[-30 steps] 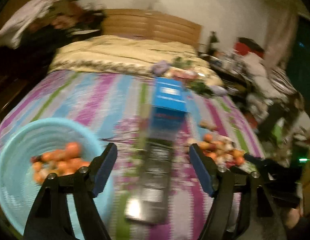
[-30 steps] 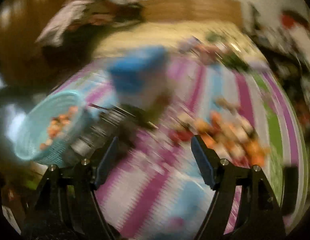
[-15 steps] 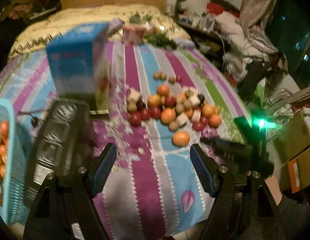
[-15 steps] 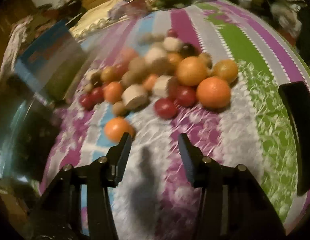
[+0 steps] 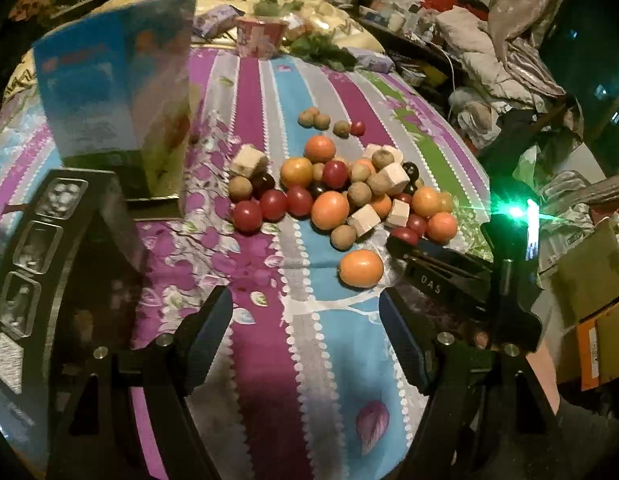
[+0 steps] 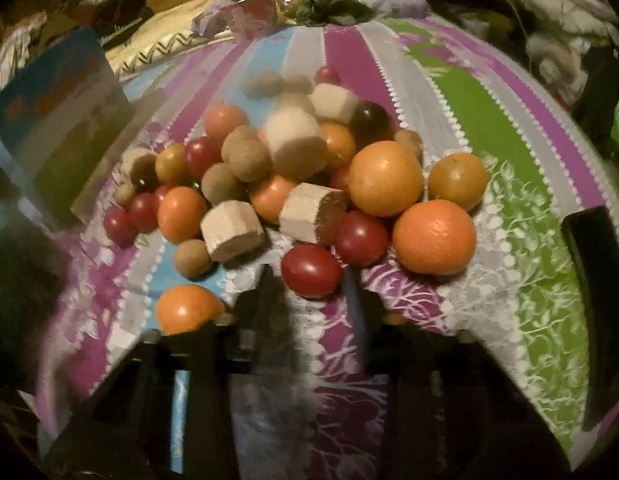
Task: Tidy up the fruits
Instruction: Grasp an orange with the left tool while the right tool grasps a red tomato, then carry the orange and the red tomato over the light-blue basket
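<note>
A heap of fruit (image 5: 341, 184) lies on the striped bedspread (image 5: 269, 360): oranges, red tomatoes, brown round fruits and pale cut chunks. One orange (image 5: 360, 268) lies apart at the front. My left gripper (image 5: 305, 336) is open and empty, short of that orange. The right gripper shows in the left wrist view (image 5: 441, 276) as a black tool beside the heap. In the right wrist view my right gripper (image 6: 313, 280) is open, its blurred fingers either side of a red tomato (image 6: 311, 270) at the heap's near edge.
A blue box (image 5: 117, 84) stands left of the heap. A black power strip (image 5: 33, 256) lies at the left edge. A red cup (image 5: 261, 36) and greens (image 5: 321, 50) sit at the far end. Clutter and cardboard boxes (image 5: 589, 292) fill the room on the right.
Both grippers swung right from the blue basket to the fruit heap. The right gripper narrowed and moved close around a red tomato at the heap's near edge.
</note>
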Available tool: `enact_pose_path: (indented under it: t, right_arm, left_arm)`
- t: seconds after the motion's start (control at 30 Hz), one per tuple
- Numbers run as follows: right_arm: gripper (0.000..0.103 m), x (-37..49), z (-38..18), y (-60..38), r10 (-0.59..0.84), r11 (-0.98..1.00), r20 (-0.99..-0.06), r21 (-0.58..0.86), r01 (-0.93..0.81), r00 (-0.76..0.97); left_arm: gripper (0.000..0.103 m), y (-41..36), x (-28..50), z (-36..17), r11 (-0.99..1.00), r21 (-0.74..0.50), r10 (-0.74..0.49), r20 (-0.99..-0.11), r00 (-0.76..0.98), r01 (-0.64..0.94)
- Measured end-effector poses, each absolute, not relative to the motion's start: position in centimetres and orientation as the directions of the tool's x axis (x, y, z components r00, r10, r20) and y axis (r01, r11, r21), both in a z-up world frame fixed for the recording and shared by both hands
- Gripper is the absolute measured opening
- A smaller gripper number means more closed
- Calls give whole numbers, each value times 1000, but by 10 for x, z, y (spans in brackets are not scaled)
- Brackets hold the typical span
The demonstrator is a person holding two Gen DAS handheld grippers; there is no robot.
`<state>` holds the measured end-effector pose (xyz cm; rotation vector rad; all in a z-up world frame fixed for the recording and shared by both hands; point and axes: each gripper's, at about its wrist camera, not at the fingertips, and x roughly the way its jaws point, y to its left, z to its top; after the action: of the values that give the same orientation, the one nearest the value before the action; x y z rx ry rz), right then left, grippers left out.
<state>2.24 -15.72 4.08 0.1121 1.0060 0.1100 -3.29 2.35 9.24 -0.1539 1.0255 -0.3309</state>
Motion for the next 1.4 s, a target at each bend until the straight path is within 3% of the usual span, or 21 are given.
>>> enact_pose_path:
  t: [0.5,0.7,0.77,0.83,1.4]
  right_arm:
    - [30,-31,72,-194,257,964,-795,252,-87,549]
    - [30,-28,75,-197,264,962,-796,262,-83,545]
    - [30,-26,76,-199,255,963,-799,258,-74,545]
    - [30,-25,76,-200,250,965,-801,255,-68,543]
    - [30,-28,126,-188,125,992,-796,102,-73,592]
  left_arm:
    - [74,-27,4,29,876,-416,-481,-785,391,244]
    - [62,-42,10,19,899,-369,-435,-807,399,234]
    - [50,-45,10,18,913,-339,-405,-816,411,226]
    - [46,-46,8,19,913,-335,-404,-815,415,232]
    - [45,-19,-18,111,962,-216,-273,-760,590,168]
